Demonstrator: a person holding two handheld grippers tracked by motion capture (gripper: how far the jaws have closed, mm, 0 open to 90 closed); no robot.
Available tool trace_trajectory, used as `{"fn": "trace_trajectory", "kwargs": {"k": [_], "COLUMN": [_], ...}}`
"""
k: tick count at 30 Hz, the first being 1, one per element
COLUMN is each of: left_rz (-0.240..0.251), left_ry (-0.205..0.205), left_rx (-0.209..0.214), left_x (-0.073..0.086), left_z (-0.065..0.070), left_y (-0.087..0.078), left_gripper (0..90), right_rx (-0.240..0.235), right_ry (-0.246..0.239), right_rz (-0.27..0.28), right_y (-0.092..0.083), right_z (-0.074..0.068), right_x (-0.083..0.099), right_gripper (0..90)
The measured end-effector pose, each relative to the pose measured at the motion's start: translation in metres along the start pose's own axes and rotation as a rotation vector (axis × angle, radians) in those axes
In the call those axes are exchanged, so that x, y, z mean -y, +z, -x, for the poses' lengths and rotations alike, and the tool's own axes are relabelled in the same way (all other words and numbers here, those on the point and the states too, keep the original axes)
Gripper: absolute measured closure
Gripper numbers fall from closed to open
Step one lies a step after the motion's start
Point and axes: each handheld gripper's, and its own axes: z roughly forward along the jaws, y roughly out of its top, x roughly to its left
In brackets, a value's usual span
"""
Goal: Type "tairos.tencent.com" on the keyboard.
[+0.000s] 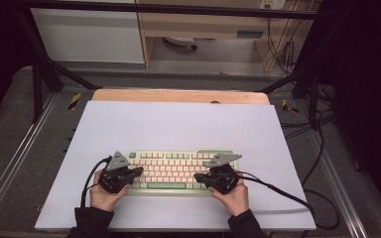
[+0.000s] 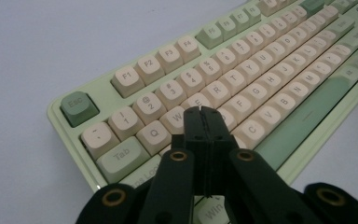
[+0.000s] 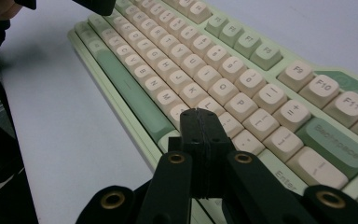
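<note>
High view: the keyboard [image 1: 171,169] lies near on the white table [image 1: 178,124], left gripper [image 1: 135,172] and right gripper [image 1: 201,177] at its ends; left gripper view: jaws pressed together above the W key [image 2: 176,116], best lowered straight onto one cap; right gripper view: jaws pressed together beside the P key [image 3: 240,103].

White tbl [image 1: 178,124]: 1 green kbd [image 1: 178,171] on it.

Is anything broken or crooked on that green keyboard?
Nothing stands out. The keyboard lies straight and flat on the white mat, its keys sit in even rows with no gaps, and nothing is spilled. The left tool and right tool are both shut, poised over the keys at either end.
</note>
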Motion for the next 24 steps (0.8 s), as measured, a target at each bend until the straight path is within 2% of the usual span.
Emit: {"fn": "trace_trajectory", "kwargs": {"k": [11,24], "left_rz": [0.0,0.003], "left_ry": [-0.008,-0.016], "left_rx": [-0.005,-0.008], "left_x": [0.006,0.008], "left_z": [-0.004,-0.008], "left_y": [-0.005,-0.007], "left_gripper": [90.0,90.0], "right_rx": [-0.025,-0.045], "right_ry": [-0.023,-0.026], "right_rz": [-0.012,-0.019], "right_y": [0.019,0.048], "right_z": [-0.012,-0.024], "right_x": [-0.013,-0.027], "right_gripper": [90.0,90.0]}}
